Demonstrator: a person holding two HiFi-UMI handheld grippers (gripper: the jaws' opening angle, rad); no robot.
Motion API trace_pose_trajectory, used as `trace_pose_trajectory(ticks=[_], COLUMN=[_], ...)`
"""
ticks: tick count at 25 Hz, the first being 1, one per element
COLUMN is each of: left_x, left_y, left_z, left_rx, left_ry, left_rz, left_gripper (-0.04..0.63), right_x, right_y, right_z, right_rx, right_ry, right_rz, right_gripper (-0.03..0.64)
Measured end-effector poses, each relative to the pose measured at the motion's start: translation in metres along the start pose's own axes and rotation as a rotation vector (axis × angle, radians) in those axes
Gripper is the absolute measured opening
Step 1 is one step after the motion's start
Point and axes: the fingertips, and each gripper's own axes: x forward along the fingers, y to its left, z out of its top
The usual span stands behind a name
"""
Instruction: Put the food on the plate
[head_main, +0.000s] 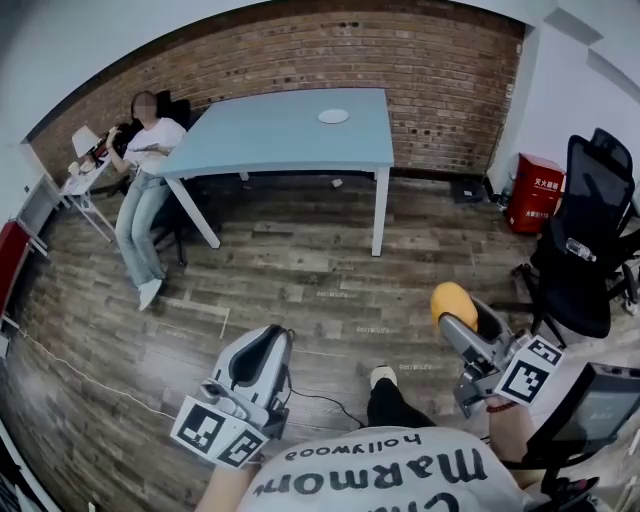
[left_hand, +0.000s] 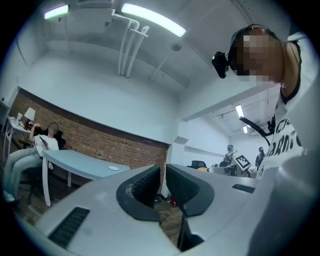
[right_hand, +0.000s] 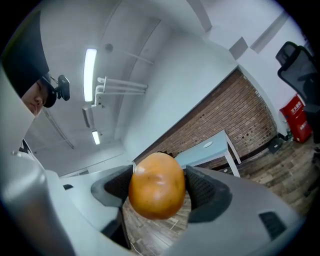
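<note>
Two tools are riding in my hands. My right tool (right_hand: 159, 182) is pinching the round orange food (head_main: 452, 300) between its jaws, while my left tool (left_hand: 162, 182) is hanging with its jaws pressed almost together around nothing. I am standing well apart from the blue table (head_main: 270, 135), where the white plate (head_main: 333, 116) is sitting near the far edge. I am judging this to be the carrying step. Next I am needing to cross the wooden floor (head_main: 300, 270), bring the food over the plate, and lower it before spreading the jaws.

A pale blue table (head_main: 290, 130) stands on wood flooring (head_main: 300, 270) before a brick wall (head_main: 400, 50).
</note>
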Motion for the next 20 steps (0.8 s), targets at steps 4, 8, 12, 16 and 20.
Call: trace_pose_trajectory(ticks=[4, 8, 12, 16, 20], left_x=[0.026, 0.059, 0.105, 0.158, 0.207], left_y=[0.016, 0.037, 0.065, 0.090, 0.112], left_z=[-0.011, -0.014, -0.019, -0.014, -0.014], left_rx=[-0.024, -0.069, -0.087, -0.077, -0.059], left_ry=[0.002, -0.010, -0.010, -0.021, -0.029], left_rz=[-0.004, 0.003, 0.025, 0.027, 0.037], left_gripper=[0.040, 0.040, 0.040, 0.040, 0.040], right_x=[0.034, 0.074, 0.112, 0.145, 0.176], right_y=[-0.023, -0.052, -0.081, -0.117, -0.150], right_z=[0.002, 0.019, 0.043, 0.071, 0.098], right_rx=[-0.007, 0.003, -0.050, -0.079, -0.058], right_ry=[0.020, 0.022, 0.049, 0.067, 0.052], right_rz=[0.030, 0.052, 0.076, 0.087, 0.123], right_gripper=[0.337, 0.337, 0.337, 0.329, 0.322])
